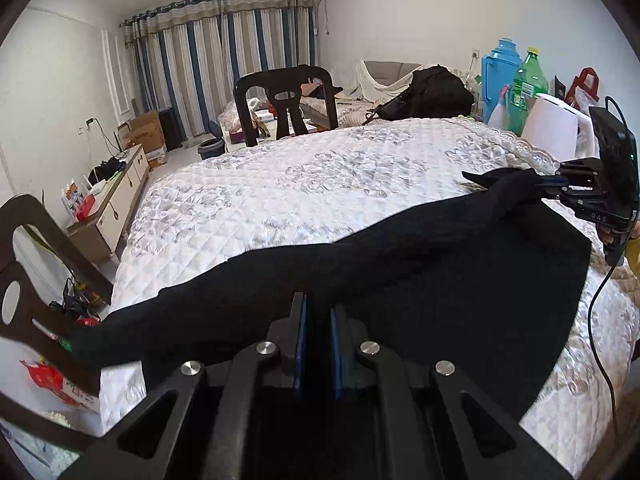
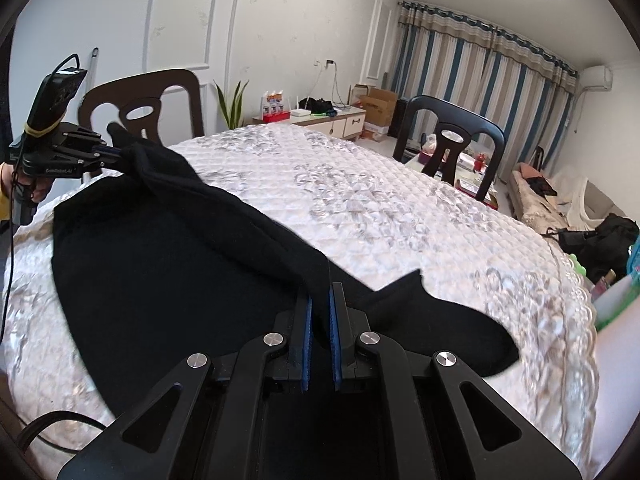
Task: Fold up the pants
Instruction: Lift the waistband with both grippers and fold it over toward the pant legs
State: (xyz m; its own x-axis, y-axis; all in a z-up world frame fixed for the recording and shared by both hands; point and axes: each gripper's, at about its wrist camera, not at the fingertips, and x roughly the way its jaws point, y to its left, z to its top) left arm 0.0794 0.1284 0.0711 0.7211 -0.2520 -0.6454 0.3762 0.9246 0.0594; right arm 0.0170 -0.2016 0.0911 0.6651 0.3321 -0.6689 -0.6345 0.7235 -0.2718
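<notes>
Black pants (image 1: pixel 400 280) lie across the white quilted table (image 1: pixel 320 176), one end hanging off the left edge. My left gripper (image 1: pixel 318 308) is shut on the pants' near edge. My right gripper (image 1: pixel 540 190) is at the right, shut on a raised fold of the cloth. In the right wrist view the pants (image 2: pixel 180 280) stretch from my right gripper (image 2: pixel 320 300), which pinches a ridge of cloth, up to my left gripper (image 2: pixel 114 152) at the far left, which holds the other end lifted.
Dark chairs stand at the far side (image 1: pixel 286 100) and at the left (image 1: pixel 32 264). A blue jug (image 1: pixel 498 76), a green bottle (image 1: pixel 528 84) and a white kettle (image 1: pixel 554 124) stand at the table's right. A chair (image 2: pixel 448 136) and a black bag (image 2: pixel 600 240) lie beyond the table.
</notes>
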